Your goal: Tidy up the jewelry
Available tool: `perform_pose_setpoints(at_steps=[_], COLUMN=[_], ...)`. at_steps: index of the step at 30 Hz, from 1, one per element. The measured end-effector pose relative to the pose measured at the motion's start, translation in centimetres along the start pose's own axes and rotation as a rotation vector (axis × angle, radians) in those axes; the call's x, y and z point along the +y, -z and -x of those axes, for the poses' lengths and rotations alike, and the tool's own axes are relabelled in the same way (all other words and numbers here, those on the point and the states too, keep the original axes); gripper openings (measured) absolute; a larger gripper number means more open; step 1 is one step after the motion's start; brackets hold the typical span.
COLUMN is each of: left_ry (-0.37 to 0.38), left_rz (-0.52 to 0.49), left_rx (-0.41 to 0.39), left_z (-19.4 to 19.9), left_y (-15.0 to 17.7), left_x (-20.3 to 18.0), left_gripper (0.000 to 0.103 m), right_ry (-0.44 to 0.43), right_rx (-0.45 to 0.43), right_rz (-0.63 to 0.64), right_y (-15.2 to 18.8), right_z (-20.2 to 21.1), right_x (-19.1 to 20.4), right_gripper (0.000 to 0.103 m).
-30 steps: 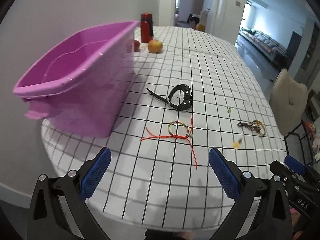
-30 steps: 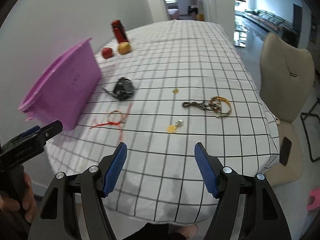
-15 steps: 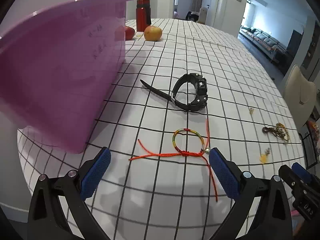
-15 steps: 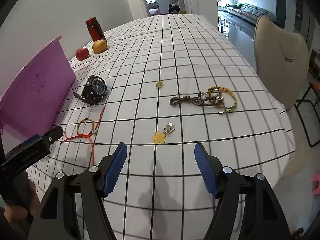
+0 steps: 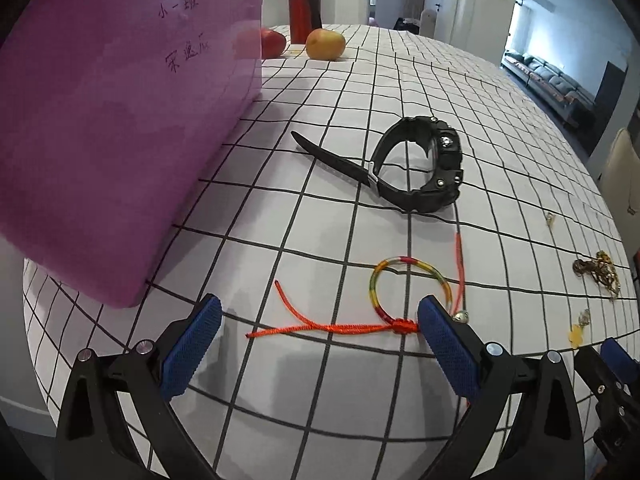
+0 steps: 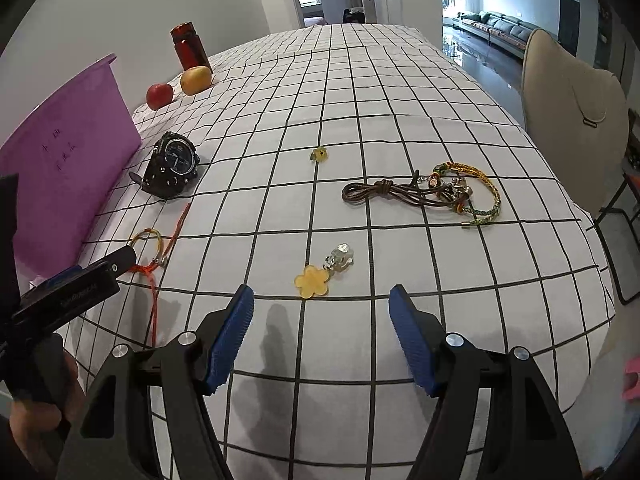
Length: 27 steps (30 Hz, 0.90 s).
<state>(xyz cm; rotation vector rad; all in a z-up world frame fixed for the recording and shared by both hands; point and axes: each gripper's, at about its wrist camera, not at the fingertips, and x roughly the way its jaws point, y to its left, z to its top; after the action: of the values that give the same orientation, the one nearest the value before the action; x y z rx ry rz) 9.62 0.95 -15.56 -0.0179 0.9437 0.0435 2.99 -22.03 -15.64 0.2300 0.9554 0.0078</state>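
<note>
My left gripper [image 5: 318, 336] is open, low over the checked tablecloth, with the red cord of a multicoloured string bracelet [image 5: 408, 280] between its blue pads. A black watch [image 5: 420, 168] lies beyond it, and the purple bin [image 5: 120, 120] stands at the left. My right gripper [image 6: 320, 332] is open and empty, just short of a yellow flower charm [image 6: 313, 281]. A tangle of brown cord and beaded bracelets [image 6: 440, 194] lies further right, and a small yellow charm [image 6: 319, 155] lies further back. The left gripper [image 6: 80, 280] shows at the right wrist view's left edge.
A red bottle [image 6: 190, 46], a red apple [image 6: 159, 95] and a yellow fruit [image 6: 195, 79] stand at the table's far left, behind the bin. A beige chair [image 6: 572, 120] stands by the table's right edge. The table's front edge lies just under both grippers.
Both grippers have moved forward and lower over the table. The string bracelet now lies between my left gripper's pads, and the flower charm is close ahead of my right gripper.
</note>
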Motion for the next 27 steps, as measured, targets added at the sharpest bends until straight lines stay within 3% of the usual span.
perform_pose_setpoints(at_steps=[23,27], left_ry=[0.012,0.015], left_rz=[-0.021,-0.022], left_rx=[0.02,0.018], left_z=[-2.1,-2.0], left_y=[-1.0,-1.0], left_x=[-0.7,-0.8], left_gripper=[0.097,0.096], right_ry=[0.099,0.118], right_rx=[0.0,-0.008], right_rz=[0.097,0.105], right_y=[-1.2,-1.3], right_z=[-2.4,-2.5], right_x=[1.6,1.9], right_gripper=[0.066,0.056])
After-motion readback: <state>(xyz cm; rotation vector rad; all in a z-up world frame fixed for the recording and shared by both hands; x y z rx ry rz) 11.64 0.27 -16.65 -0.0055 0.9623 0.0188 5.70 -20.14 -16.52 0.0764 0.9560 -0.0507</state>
